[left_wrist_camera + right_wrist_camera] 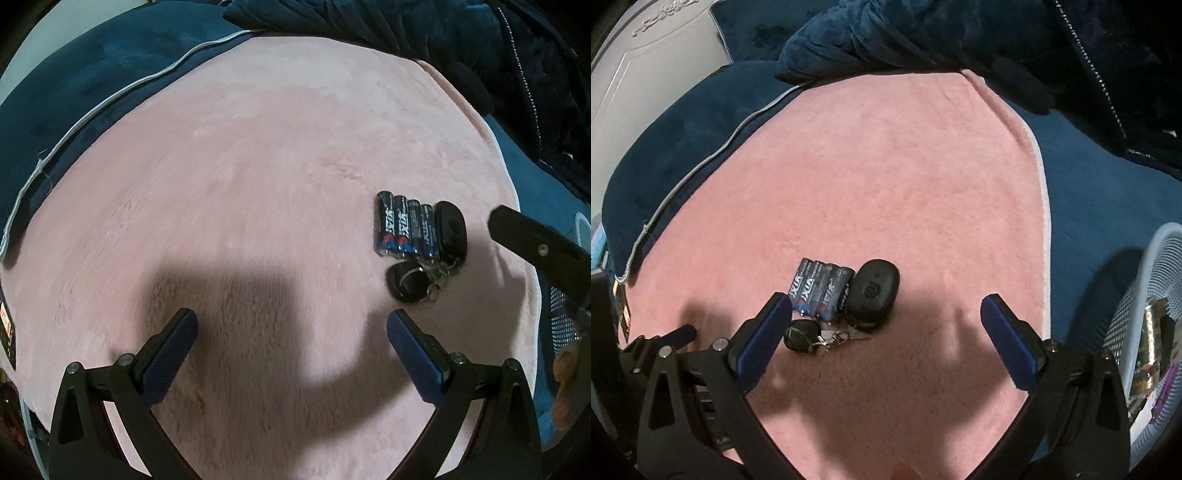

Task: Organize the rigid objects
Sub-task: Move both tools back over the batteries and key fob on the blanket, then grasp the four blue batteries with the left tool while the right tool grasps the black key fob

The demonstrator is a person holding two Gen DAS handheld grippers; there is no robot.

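A pack of several dark blue batteries [405,229] [820,291] lies on the pink towel [258,177] [886,177]. A black oval case [450,228] [873,293] sits against its right side. A black car key with a metal ring [408,282] [812,338] lies just in front of them. My left gripper [291,325] stands open over bare towel, left of the group. My right gripper [886,310] is open too, its left finger [764,332] beside the key and the batteries. Nothing sits between either pair of fingers.
A white mesh basket [1152,258] [561,317] with a brass-coloured item inside stands at the right on dark blue bedding [1089,192]. A dark zipped jacket [1071,55] lies at the back. The other gripper's black arm [535,243] crosses the right side of the left wrist view.
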